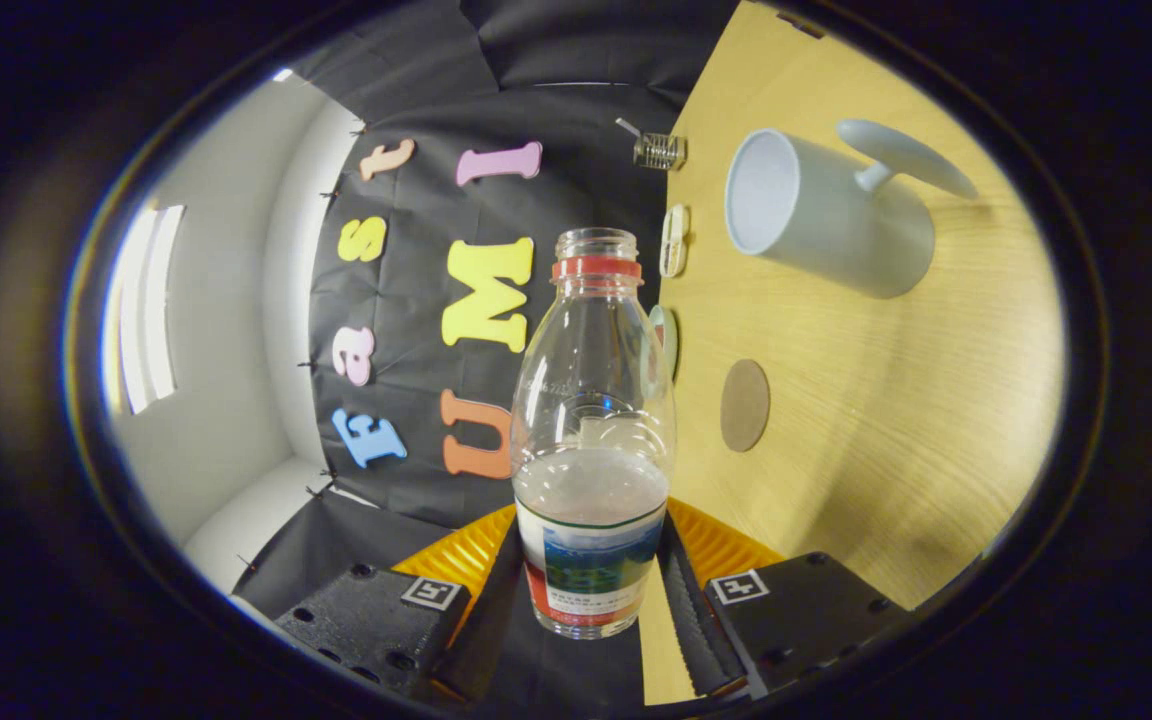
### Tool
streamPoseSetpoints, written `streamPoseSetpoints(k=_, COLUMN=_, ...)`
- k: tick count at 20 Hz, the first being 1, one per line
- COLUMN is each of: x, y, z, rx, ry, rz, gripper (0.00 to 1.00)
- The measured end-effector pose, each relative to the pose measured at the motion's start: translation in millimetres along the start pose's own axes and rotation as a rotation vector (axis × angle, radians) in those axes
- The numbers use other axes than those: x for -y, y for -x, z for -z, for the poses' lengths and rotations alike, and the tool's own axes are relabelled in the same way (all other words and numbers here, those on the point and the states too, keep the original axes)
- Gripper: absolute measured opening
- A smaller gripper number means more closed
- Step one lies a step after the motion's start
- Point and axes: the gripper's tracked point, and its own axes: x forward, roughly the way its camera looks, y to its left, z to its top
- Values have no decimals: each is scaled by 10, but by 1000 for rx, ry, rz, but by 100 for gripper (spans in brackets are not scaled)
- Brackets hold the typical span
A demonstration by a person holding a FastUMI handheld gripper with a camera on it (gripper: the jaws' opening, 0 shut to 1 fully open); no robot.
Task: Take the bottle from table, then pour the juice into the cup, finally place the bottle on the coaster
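Clear glossy bottle (591,400), matt cup (836,215), wood-grain table (886,420).

Uncapped juice bottle, mug and coaster

Clear labelled bottle (591,450), partly filled, sits between the fingers; pale handled mug (826,215) and round brown coaster (744,405) lie well beyond, apart.

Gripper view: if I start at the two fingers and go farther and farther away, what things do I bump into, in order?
gripper fingers closed on the bottle → round coaster on the wooden table → white cup lying beyond it.
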Motion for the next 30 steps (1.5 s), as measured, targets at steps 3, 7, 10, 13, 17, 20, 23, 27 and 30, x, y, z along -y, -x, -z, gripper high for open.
streamPoseSetpoints(k=3, x=10, y=-16, z=-31, rx=11, ry=-38, rz=-5, gripper=76)
streamPoseSetpoints(k=7, x=8, y=-30, z=-39, rx=12, ry=-79, rz=-5, gripper=76)
streamPoseSetpoints(k=10, x=-2, y=-38, z=-57, rx=14, ry=-106, rz=-9, gripper=76)
streamPoseSetpoints(k=13, x=-21, y=-55, z=-92, rx=24, ry=-131, rz=-16, gripper=75)
streamPoseSetpoints(k=17, x=-79, y=-67, z=-152, rx=36, ry=-168, rz=-30, gripper=75)
streamPoseSetpoints(k=20, x=-140, y=-148, z=-173, rx=43, ry=-186, rz=-30, gripper=75)
streamPoseSetpoints(k=23, x=-133, y=-141, z=-210, rx=51, ry=-200, rz=-31, gripper=75)
streamPoseSetpoints(k=27, x=-136, y=-163, z=-231, rx=53, ry=-211, rz=-30, gripper=75)
streamPoseSetpoints(k=30, x=-156, y=-185, z=-225, rx=51, ry=-217, rz=-31, gripper=75)
